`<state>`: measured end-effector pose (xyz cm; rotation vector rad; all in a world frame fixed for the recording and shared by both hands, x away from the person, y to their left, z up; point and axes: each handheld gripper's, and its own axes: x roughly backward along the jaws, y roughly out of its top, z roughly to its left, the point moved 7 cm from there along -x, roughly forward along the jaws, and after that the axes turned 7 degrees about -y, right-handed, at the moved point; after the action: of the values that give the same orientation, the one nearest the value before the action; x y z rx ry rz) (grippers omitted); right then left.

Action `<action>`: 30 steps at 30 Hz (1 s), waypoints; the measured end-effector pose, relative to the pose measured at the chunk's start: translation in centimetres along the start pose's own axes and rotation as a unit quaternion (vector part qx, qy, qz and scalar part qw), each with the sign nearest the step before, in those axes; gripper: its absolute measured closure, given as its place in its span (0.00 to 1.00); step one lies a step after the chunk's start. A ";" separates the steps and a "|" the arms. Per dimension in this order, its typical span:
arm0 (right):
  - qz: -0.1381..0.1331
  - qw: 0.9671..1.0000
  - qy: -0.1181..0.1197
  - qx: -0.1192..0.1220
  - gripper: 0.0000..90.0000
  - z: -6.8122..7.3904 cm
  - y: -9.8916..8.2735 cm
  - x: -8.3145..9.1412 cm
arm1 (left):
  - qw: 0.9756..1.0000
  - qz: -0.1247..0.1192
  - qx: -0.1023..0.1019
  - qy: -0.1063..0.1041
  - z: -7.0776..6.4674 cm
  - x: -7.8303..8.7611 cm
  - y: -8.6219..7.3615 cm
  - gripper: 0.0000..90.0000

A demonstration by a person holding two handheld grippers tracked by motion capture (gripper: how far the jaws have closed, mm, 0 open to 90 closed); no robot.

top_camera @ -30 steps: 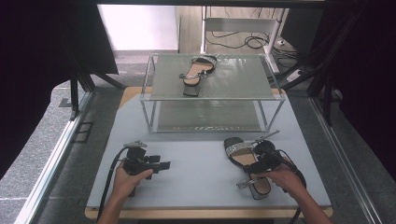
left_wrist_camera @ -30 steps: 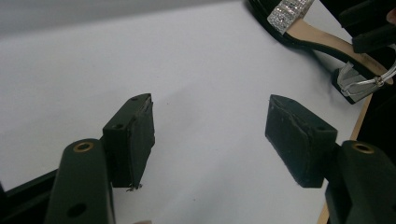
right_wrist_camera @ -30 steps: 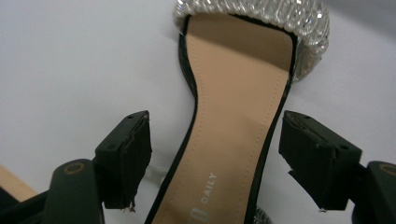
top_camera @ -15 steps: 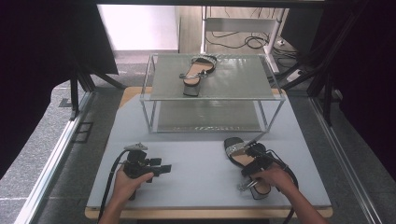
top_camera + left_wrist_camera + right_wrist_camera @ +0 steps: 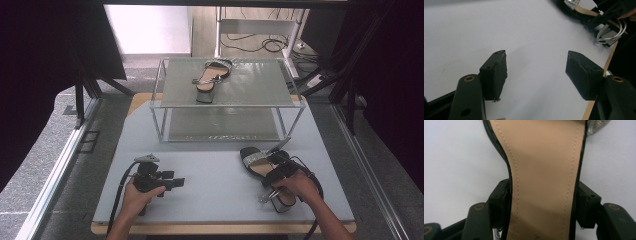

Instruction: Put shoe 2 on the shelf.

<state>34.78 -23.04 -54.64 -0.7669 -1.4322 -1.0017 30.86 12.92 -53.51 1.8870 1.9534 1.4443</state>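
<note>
Fig.: my right gripper [image 5: 541, 202] clamps sandal [image 5: 541, 165] at stiff narrow waist, frame centre; light, prob. slippery edges; left gripper [image 5: 536, 72] gapes w/ nothing between

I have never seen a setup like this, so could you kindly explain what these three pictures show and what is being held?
No robot here: a person holds a two-jaw gripper in each hand at a grey table. The high view looks down from above; the other two come from cameras riding on the grippers. The left gripper is open above bare table, holding nothing. The right gripper has its jaws on both sides of a sandal lying on the table, at the narrow part of its tan insole. A second sandal rests on top of a two-level shelf farther back.
</note>
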 end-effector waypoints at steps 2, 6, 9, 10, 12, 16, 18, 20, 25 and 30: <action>-0.002 1.000 0.008 -0.005 0.45 -0.2 0.0 0.1 | 1.000 0.000 0.001 0.000 0.1 0.0 0.0 0.38; -0.015 0.999 0.038 -0.020 0.46 -0.7 -0.1 0.5 | 1.000 -0.004 0.005 0.000 0.2 0.2 0.0 0.38; -0.033 0.998 0.049 -0.020 0.47 -0.9 -0.1 0.9 | 1.000 -0.005 0.005 0.000 0.2 0.3 0.0 0.38; -0.035 0.997 0.060 -0.020 0.47 -0.8 -0.2 1.1 | 1.000 -0.006 0.005 0.000 0.2 0.3 0.0 0.38; -0.042 0.996 0.075 -0.023 0.47 -0.8 -0.3 1.3 | 1.000 -0.007 0.004 -0.001 0.1 0.3 0.0 0.38; -0.058 0.993 0.099 -0.040 0.47 -1.1 -0.1 1.9 | 1.000 -0.009 0.005 -0.003 0.1 0.5 0.1 0.38; -0.064 0.991 0.109 -0.040 0.47 -1.2 -0.1 2.3 | 1.000 -0.010 0.005 -0.002 0.2 0.5 0.1 0.38; -0.068 0.989 0.121 -0.043 0.47 -1.1 -0.1 2.6 | 1.000 -0.010 0.009 -0.003 0.3 0.5 0.0 0.38; -0.091 0.986 0.133 -0.051 0.47 -1.2 0.0 3.5 | 1.000 -0.011 0.010 -0.003 0.3 0.6 0.0 0.38; -0.107 0.980 0.159 -0.046 0.47 -0.8 -0.1 4.5 | 1.000 -0.015 0.010 -0.001 0.3 0.8 0.1 0.38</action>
<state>34.52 -24.23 -50.23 -0.4969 -1.2133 -1.3019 30.91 13.73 -53.22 1.8579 1.9926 1.4205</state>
